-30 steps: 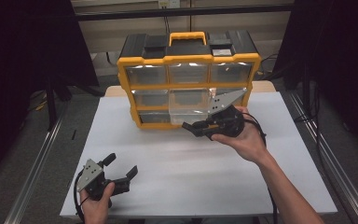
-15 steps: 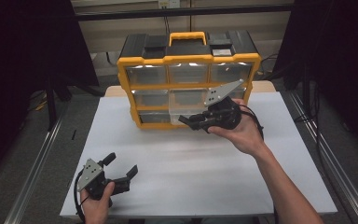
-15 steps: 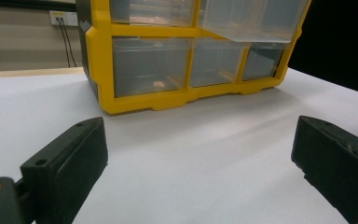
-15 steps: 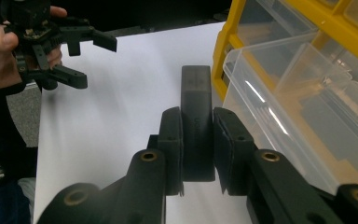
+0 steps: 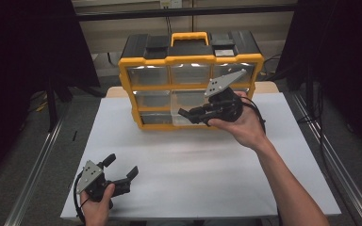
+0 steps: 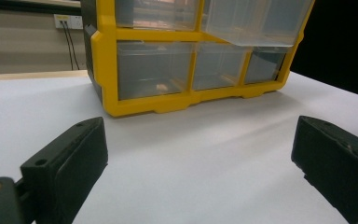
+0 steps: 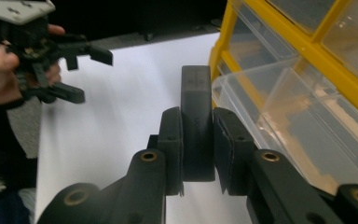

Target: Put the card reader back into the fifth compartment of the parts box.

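Right claw (image 7: 198,140) clamped on black block (image 7: 196,116), lifted beside open drawer (image 7: 279,116) for drop-in; left claw (image 5: 120,172) wide open, empty, parked on surface (image 5: 207,169).

The drawer cabinet (image 5: 191,80) is standing at the far middle of the table (image 5: 207,165), with one middle-row drawer (image 5: 184,108) sticking out toward the person. The right gripper (image 5: 186,114) is hanging just before that drawer, a block (image 7: 196,121) sitting between its jaws. The left gripper (image 5: 121,170) is resting near the table's front left corner (well apart from the cabinet).
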A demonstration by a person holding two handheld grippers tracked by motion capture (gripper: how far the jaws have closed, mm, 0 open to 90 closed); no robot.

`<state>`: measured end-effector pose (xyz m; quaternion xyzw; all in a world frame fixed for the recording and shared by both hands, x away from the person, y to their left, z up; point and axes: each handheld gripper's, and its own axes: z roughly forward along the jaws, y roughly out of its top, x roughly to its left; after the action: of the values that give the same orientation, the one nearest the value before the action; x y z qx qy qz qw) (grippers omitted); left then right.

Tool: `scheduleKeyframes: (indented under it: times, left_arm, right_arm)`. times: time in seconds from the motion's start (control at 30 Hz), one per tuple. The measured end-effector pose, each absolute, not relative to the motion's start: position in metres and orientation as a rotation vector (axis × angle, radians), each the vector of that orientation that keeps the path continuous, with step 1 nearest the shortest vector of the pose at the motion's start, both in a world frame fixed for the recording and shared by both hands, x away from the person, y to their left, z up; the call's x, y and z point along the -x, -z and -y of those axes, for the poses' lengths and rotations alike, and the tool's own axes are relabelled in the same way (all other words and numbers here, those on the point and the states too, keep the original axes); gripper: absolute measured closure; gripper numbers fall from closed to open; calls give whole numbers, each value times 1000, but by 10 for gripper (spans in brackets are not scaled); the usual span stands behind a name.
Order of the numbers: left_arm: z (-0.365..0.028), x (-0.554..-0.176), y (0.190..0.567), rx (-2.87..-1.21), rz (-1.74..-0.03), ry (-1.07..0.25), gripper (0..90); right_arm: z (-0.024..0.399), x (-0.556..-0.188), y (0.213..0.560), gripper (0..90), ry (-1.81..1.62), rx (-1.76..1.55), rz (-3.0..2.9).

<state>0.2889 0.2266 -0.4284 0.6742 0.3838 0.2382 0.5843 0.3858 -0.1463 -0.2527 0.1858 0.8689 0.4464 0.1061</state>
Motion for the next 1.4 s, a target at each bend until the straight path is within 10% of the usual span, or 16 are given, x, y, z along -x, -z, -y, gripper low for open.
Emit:
scheduleKeyframes:
  times: [1.4]
  left_arm:
    - [-226, -288, 429, -1581, -890, -547, 37]
  right_arm:
    - [148, -446, 221, 736, -1116, -705, -2591]
